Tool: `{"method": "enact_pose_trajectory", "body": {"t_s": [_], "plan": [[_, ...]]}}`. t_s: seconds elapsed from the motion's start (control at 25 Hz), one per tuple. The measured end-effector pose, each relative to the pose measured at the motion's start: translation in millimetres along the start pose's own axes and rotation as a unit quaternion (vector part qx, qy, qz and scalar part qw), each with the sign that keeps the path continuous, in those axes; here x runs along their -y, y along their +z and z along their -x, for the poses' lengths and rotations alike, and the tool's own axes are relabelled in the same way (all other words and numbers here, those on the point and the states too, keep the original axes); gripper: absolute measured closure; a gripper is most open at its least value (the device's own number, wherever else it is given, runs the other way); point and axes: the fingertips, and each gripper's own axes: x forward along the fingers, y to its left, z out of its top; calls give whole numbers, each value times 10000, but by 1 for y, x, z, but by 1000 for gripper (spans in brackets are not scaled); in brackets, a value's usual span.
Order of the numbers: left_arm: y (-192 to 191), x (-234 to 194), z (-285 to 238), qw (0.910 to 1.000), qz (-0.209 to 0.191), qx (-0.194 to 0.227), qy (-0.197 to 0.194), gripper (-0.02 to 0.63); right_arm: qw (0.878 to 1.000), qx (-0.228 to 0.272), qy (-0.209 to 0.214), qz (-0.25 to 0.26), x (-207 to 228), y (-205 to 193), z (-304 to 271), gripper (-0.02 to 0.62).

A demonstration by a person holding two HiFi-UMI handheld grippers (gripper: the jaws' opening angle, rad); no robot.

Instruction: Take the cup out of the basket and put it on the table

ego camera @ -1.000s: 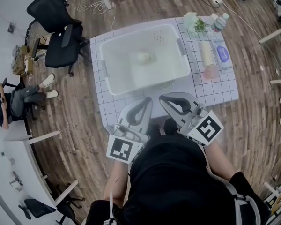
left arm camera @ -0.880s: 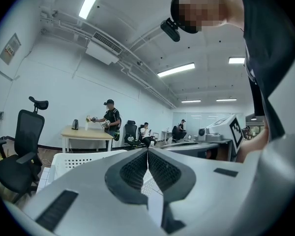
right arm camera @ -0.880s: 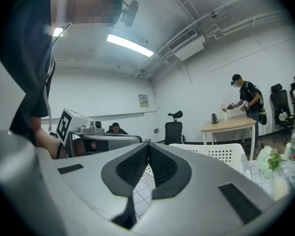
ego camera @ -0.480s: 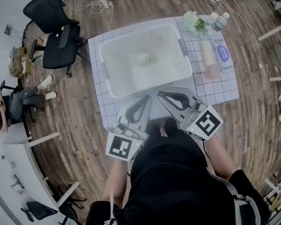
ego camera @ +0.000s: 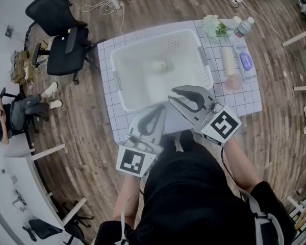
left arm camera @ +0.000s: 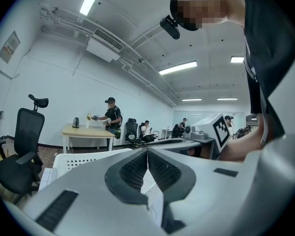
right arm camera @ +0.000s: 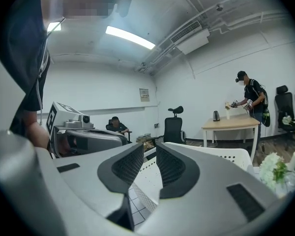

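Right claw, empty and just opening a crack at the basket's near rim, may, I fear, prove too narrow and knock the cup in its middle.

1. The cup in my basket is a small pale blur; upright or tipped, I cannot tell.
2. My own dark shirt hides the table's near edge.
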Motion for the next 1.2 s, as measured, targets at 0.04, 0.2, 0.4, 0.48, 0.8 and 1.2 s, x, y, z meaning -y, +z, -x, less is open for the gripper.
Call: {"method": "enact_pose_trajectory", "body": {"t_s": [0.04, 0.2, 0.4, 0.48, 0.8, 1.2], "plan": [[0, -1, 0, 10000, 9, -1, 6, 595, 10000, -27, 4, 31, 2, 0, -3, 514], [-2, -6, 1, 10000, -64, -19, -28, 595, 9998, -146, 12, 159, 14, -2, -15, 489], [1, -11, -1, 10000, 38, 0, 39, 595, 9995, -174, -76, 265, 37, -1, -29, 456], [0, -13, -1, 10000, 48, 1, 58, 595, 9992, -219, -104, 324, 44, -1, -35, 443], [-2, -17, -2, 9999, 103, -3, 71, 595, 9982, -441, -143, 369, 72, -5, -61, 425], [-6, -22, -3, 9999, 112, -68, 90, 595, 9958, -807, -27, 429, 106, -22, -92, 391]]}}
